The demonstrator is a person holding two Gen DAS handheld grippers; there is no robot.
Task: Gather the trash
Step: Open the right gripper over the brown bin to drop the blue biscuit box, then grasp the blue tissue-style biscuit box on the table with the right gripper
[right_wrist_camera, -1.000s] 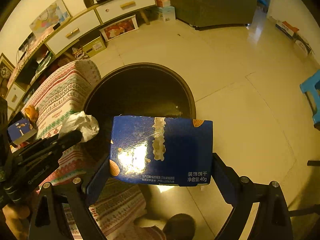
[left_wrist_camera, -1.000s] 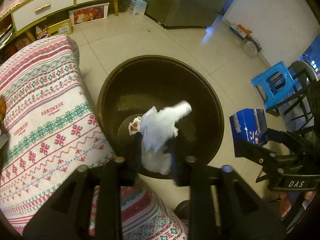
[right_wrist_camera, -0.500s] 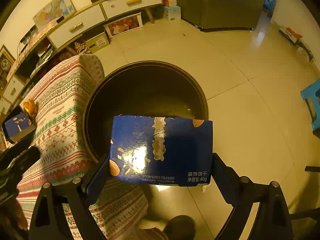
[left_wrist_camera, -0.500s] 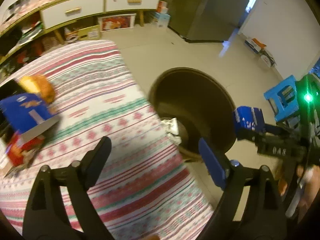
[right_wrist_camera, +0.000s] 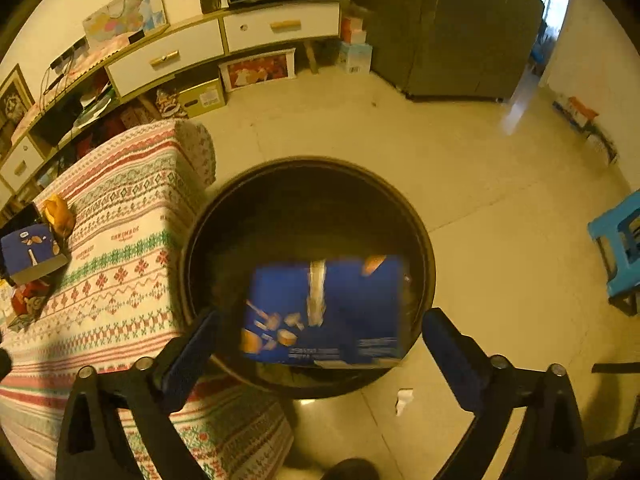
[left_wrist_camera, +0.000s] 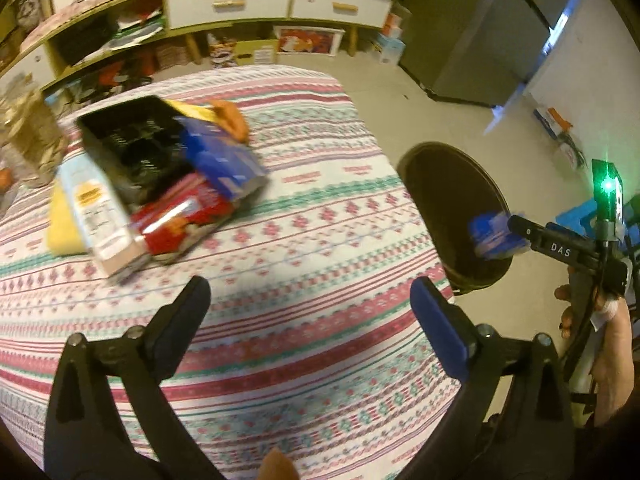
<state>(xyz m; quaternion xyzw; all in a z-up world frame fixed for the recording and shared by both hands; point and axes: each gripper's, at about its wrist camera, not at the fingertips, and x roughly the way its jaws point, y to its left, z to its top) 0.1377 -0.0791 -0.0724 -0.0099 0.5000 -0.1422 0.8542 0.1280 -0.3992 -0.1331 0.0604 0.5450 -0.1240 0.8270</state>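
The tablecloth (right_wrist_camera: pixel 120 264) carries a small printed word in two places that looks like "HANDMADE", though the blur leaves that uncertain. In the left wrist view, white letters "DAS" run along one arm of the right gripper (left_wrist_camera: pixel 516 236). The blue box (right_wrist_camera: pixel 324 312) has pale lines of print along its lower edge, too smeared to read.

In the left wrist view, the left gripper (left_wrist_camera: pixel 308 320) hangs over the striped cloth with its fingers spread wide and nothing between them. Beyond it on the table lies a blurred heap: a pale carton (left_wrist_camera: pixel 100 224) with a yellow label, a black tray (left_wrist_camera: pixel 136 144), a red packet (left_wrist_camera: pixel 180 216), a second blue box (left_wrist_camera: pixel 224 160) and an orange lump (left_wrist_camera: pixel 232 120) at the far side.

To the right, off the table edge, the dark round bin (right_wrist_camera: pixel 308 276) stands on the tiled floor. In the right wrist view, the right gripper (right_wrist_camera: pixel 320 340) sits above the bin's near rim, its fingers wide apart, and the blue box lies between them but clear of both pads, inside the outline of the bin's mouth. Its broad printed face points up at the camera and its long side runs left to right. A scrap of white paper (right_wrist_camera: pixel 404 400) lies on the floor just beside the bin. A blue stool (right_wrist_camera: pixel 620 248) stands at the far right.
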